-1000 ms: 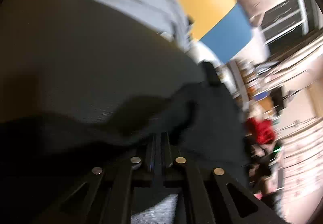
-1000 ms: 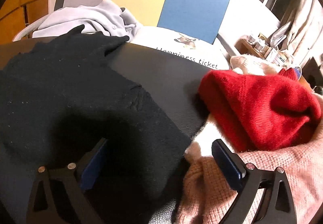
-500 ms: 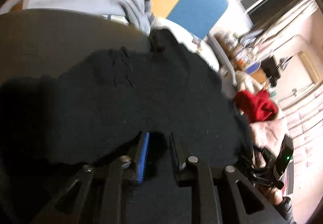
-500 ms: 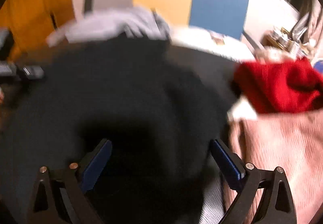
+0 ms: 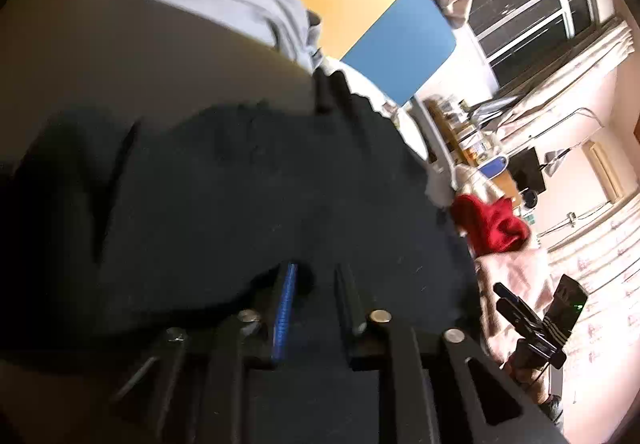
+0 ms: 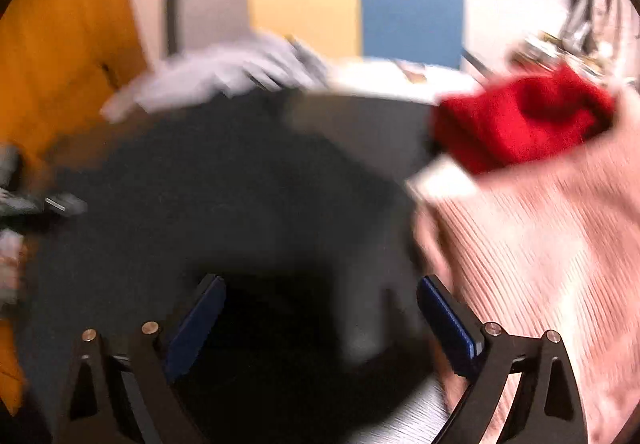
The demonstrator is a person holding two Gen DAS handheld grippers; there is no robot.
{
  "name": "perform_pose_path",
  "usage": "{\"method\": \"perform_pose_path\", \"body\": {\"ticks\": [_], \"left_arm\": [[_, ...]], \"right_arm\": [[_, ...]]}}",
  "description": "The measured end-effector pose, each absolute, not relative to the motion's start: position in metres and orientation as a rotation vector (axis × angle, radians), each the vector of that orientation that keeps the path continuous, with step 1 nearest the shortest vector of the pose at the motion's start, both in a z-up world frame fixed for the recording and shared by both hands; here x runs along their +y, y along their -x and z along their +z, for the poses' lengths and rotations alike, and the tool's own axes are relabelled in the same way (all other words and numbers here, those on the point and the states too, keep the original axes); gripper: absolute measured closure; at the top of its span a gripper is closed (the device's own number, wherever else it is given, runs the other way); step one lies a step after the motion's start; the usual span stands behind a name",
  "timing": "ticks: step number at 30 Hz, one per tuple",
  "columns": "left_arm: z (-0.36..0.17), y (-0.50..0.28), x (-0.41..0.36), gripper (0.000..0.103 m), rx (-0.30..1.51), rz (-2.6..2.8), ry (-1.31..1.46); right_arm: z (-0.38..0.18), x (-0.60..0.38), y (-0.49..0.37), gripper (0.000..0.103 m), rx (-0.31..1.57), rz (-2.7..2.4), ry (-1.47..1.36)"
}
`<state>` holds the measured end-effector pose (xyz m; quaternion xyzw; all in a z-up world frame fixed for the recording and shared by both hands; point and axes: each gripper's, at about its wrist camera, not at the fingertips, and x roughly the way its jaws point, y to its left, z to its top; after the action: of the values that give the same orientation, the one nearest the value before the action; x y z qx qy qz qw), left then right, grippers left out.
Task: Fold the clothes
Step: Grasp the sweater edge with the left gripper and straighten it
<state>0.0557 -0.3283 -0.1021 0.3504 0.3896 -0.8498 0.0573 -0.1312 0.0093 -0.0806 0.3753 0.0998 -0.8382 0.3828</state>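
My left gripper (image 5: 314, 284) hangs low over the black garment (image 5: 240, 184), its two fingers (image 5: 285, 308) a narrow gap apart, with dark cloth lying beneath and between them; whether they pinch it I cannot tell. The black garment spreads wide across the dark desk (image 5: 120, 56). Beyond the black garment, at the desk's far edge, lies a pale grey garment (image 5: 224, 0), and behind that stands a yellow and blue panel (image 5: 372, 24). To the right of the black garment sits a red garment (image 5: 490, 222), with a pink knit (image 5: 516, 276) just below it. Over the pink knit shows my right gripper (image 5: 536, 320), blurred and partly cut off.
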Motion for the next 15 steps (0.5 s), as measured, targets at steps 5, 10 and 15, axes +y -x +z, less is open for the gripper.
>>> {"method": "perform_pose_path", "body": {"ticks": [5,10,15], "left_arm": [[-0.092,-0.035,-0.330,0.082,1.147,-2.601,-1.011],[-0.123,-0.052,-0.344,0.102,1.175,-2.571,-1.018],[-0.119,-0.039,-0.357,0.097,1.266,-2.575,-1.000]], "right_arm": [[-0.069,-0.044,0.143,0.005,0.290,-2.023,-0.873],[-0.115,-0.051,0.178,0.004,0.332,-2.046,-1.093],[-0.117,-0.029,0.187,0.001,0.207,-2.021,-1.081]]}}
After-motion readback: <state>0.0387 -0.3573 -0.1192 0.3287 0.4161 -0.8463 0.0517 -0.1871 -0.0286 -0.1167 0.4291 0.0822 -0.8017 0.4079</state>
